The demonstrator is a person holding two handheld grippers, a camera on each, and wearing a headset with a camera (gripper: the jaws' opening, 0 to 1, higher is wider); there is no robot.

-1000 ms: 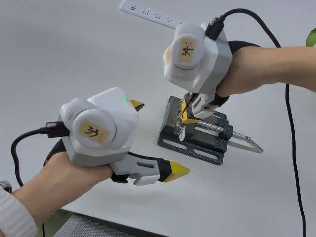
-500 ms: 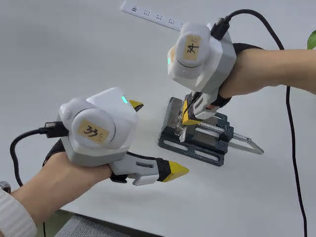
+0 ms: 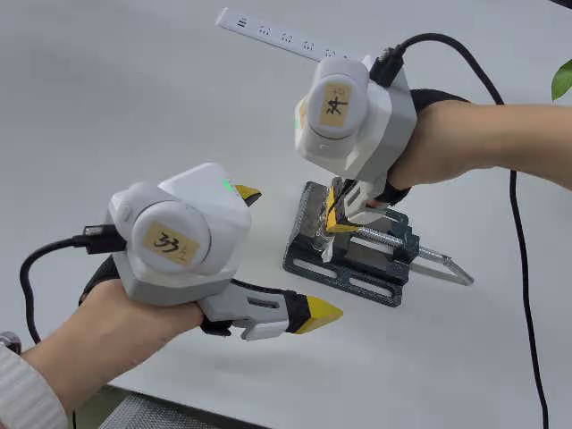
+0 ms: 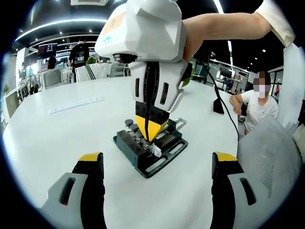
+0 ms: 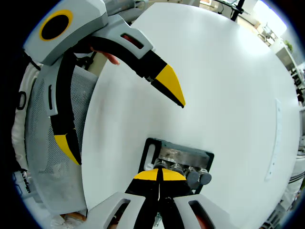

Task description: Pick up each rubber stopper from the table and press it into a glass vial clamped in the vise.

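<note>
- Beneath my right tongs (image 5: 158,174), pinched narrow, I am bearing down on the vials (image 5: 198,177) in the vise (image 5: 183,155); any stopper is hidden.
- Left tongs (image 3: 286,250) are hovering wide, well aside, leaving room.

The right tool (image 5: 159,176), jaws together, hangs over the vise (image 5: 186,155).

White table (image 3: 134,107), vise (image 3: 350,261), power strip (image 3: 275,33)
</note>
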